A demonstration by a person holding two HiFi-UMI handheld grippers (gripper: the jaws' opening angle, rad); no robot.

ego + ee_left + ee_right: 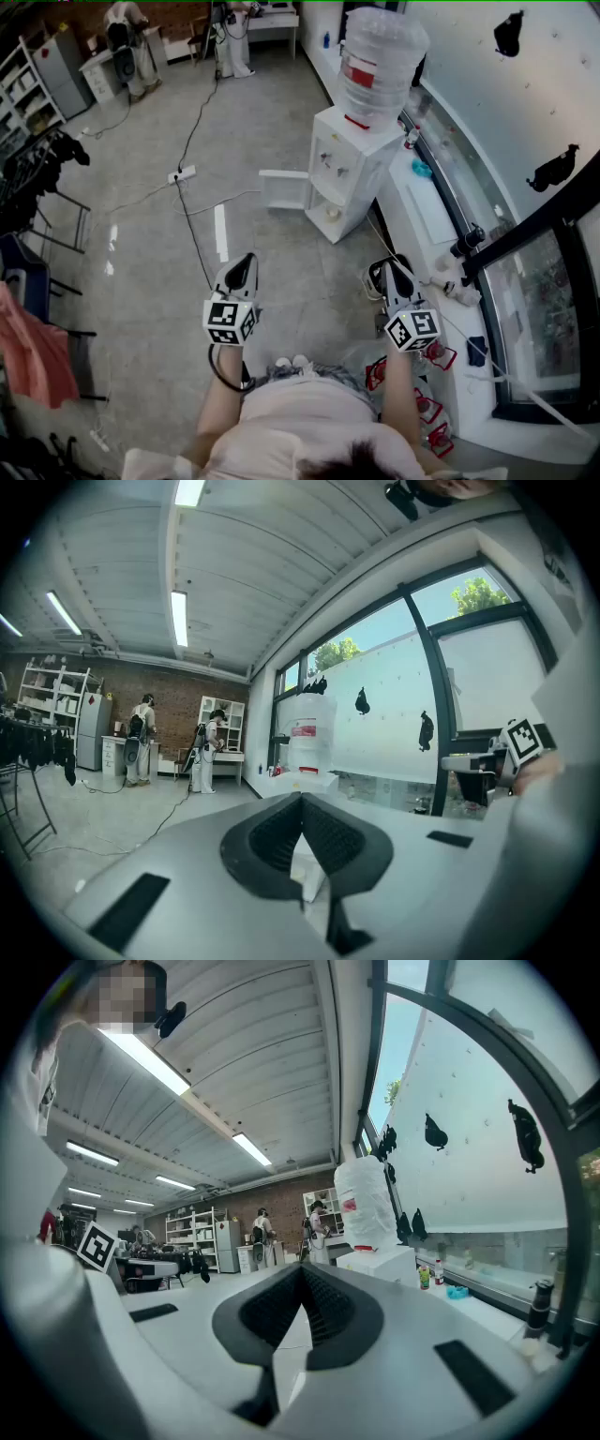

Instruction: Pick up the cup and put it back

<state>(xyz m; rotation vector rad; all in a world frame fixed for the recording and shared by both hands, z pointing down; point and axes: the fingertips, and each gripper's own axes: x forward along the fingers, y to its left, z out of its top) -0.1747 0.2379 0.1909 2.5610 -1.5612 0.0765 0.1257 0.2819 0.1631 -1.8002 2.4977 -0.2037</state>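
Note:
A white water dispenser (352, 169) with a big clear bottle (380, 61) stands ahead of me by the window ledge. Its cabinet door (284, 189) hangs open. On the lower shelf sits a small pale cup (332, 214), too small to make out well. Both grippers are held low over the floor, well short of the dispenser. My left gripper (239, 272) is shut with nothing in it, and my right gripper (389, 275) is likewise shut and empty. The dispenser (305, 733) shows far beyond the left gripper (302, 799), and the dispenser (370, 1213) beyond the right gripper (302, 1269).
A black cable and a power strip (183, 174) lie on the grey floor ahead to the left. A long white ledge (422, 216) runs under the window at right, with a blue item (421, 169). A clothes rack (37, 173) stands left. Two people (127, 37) work at the back.

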